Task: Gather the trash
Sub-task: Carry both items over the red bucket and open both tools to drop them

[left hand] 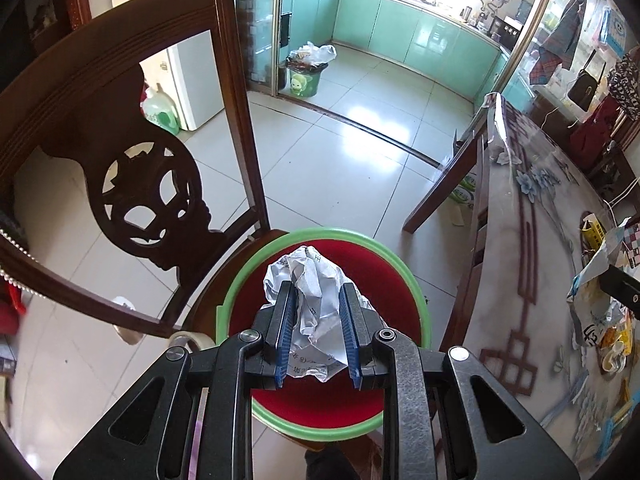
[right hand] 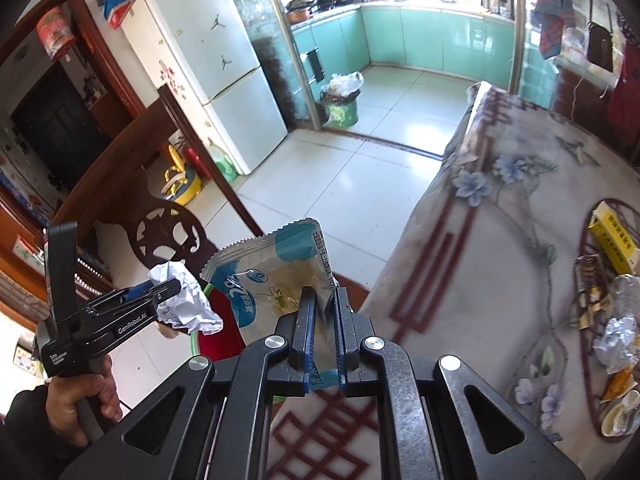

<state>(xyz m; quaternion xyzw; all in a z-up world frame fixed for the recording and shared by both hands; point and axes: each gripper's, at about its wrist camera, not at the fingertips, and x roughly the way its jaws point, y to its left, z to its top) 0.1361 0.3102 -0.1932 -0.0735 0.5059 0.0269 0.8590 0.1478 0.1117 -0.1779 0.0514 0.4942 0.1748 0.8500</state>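
Beside the floral-clothed table (right hand: 500,216), left tongs (left hand: 317,300) pinch crumpled paper (left hand: 316,280) and right tongs (right hand: 322,304) pinch a wrapper (right hand: 272,272).

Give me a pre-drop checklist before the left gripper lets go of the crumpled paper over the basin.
1. Left gripper clamps the crumpled white paper ball: ok.
2. Paper hangs over the green-rimmed red basin on the chair: ok.
3. Basin has room: ok, red floor shows.
4. Right gripper grips the blue-and-white plastic pouch: ok.
5. Pouch over basin: cannot tell.
6. Flowered tablecloth table cleared: not ok, wrappers remain.
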